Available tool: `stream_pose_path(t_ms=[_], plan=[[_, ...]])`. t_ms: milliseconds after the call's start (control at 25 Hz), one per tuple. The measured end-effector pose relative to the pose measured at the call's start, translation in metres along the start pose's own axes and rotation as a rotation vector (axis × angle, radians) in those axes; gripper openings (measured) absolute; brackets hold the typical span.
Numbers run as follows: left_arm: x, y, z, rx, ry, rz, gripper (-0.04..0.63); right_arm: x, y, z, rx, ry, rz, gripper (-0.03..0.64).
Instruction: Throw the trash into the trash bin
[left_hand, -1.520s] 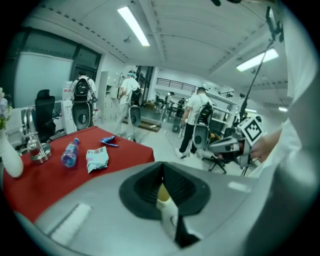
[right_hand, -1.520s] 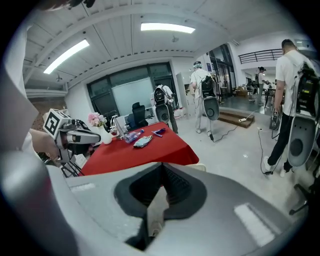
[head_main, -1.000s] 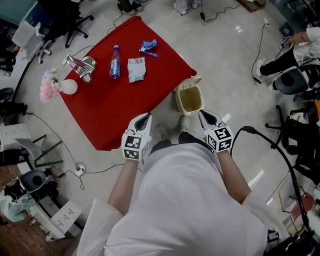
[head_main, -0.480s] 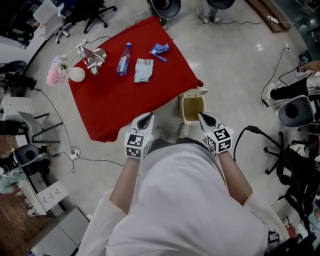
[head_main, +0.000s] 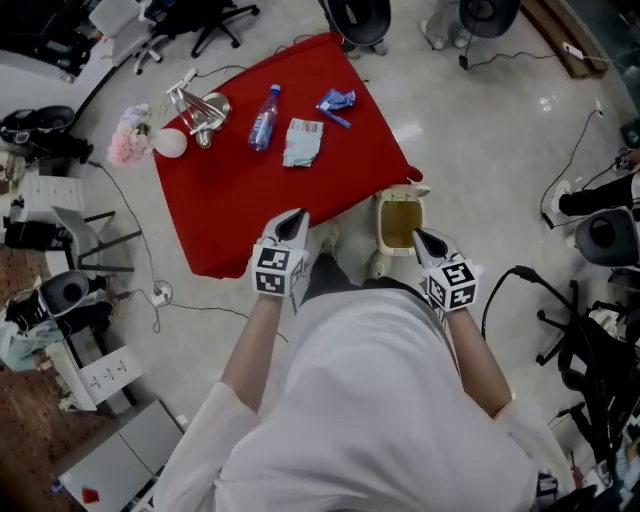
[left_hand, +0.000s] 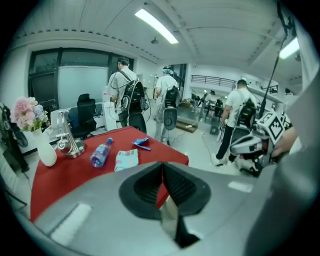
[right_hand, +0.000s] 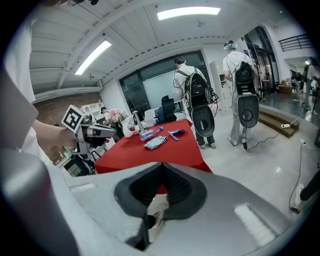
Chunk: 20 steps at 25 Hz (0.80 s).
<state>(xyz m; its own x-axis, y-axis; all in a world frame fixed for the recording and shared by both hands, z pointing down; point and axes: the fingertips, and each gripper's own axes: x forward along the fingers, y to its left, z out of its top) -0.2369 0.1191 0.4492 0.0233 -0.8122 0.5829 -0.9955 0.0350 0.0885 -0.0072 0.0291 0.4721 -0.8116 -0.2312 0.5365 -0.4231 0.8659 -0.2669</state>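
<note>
Trash lies on red table (head_main: 230, 200): packet (head_main: 302, 142), bottle (head_main: 263, 117), blue wrapper (head_main: 336, 101). All well ahead of left gripper (head_main: 292, 222), the nearer one. Bin (head_main: 381, 222) stands at table corner, just beside right gripper (head_main: 424, 240). Both jaws closed, empty.

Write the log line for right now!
left hand-held gripper: shut, empty | right hand-held gripper: shut, empty | bottle, packet, blue wrapper: on red table | trash bin: on floor

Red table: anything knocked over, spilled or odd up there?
The plastic bottle lies on its side, with a crumpled packet and blue wrapper loose beside it. No spill shows; the flower vase stands upright.
</note>
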Motion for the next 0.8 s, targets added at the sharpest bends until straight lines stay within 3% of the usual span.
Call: stream_pose_path(t_ms=[160,520,800], plan=[[0.022,0.022,0.005,-0.005,0.024,-0.010,0.057,0.009,-0.009,0.003,0.035,-0.007,-0.041,0.002],[0.083,0.100,-0.011,-0.080,0.134,0.012,0.087,0.027,-0.012,0.020,0.117,-0.021,-0.181,0.002],[0.134,0.145,-0.027,-0.068,0.237,0.017,0.109,0.041,-0.009,0.021,0.168,0.002,-0.264,0.002]])
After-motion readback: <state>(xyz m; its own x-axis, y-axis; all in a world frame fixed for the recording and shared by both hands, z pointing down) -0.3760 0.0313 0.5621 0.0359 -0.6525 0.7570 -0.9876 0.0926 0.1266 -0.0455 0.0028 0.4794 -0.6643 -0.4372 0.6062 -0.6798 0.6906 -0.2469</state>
